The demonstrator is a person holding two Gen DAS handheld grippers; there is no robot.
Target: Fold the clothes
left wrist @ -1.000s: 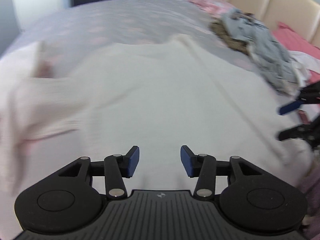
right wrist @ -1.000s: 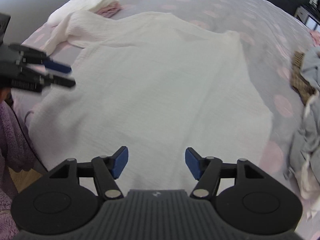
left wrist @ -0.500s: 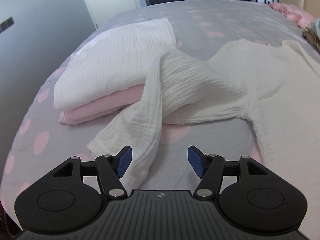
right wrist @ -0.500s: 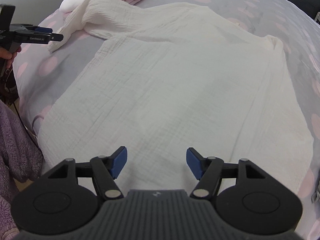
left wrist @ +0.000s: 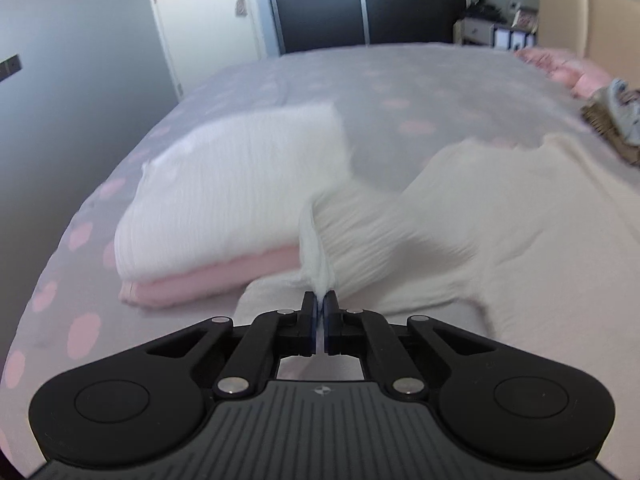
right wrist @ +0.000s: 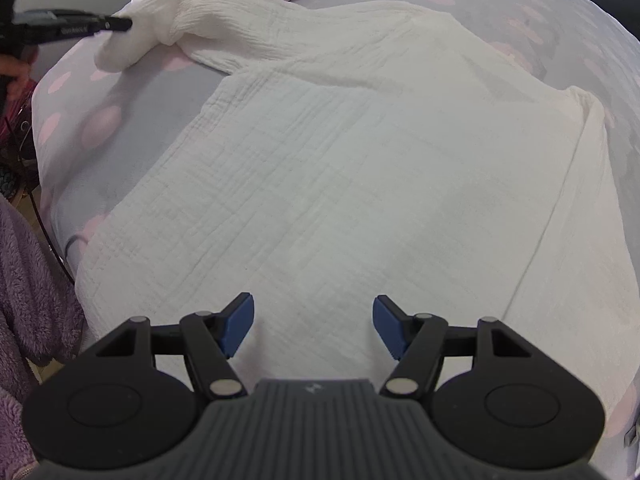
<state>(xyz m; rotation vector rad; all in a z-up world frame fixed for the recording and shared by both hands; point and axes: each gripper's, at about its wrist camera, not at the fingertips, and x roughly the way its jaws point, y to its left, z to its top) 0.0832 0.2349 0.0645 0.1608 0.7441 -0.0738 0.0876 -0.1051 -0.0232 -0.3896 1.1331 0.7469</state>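
Left wrist view: the left gripper has just snapped together, its jaws clamped on the bunched end of the white garment's sleeve.
Blur: this frame is smeared, so how deep the cloth sits in the jaws is unclear.
Stack: folded white and pink clothes lie just beside the sleeve on the spotted bedspread.
Right wrist view: the right gripper hangs with jaws apart, holding nothing, over the white garment.
Look: crinkled muslin, spread flat, one sleeve rumpled.
Advice: probably carry the sleeve inward across the body, keeping it taut and clear of the stack.
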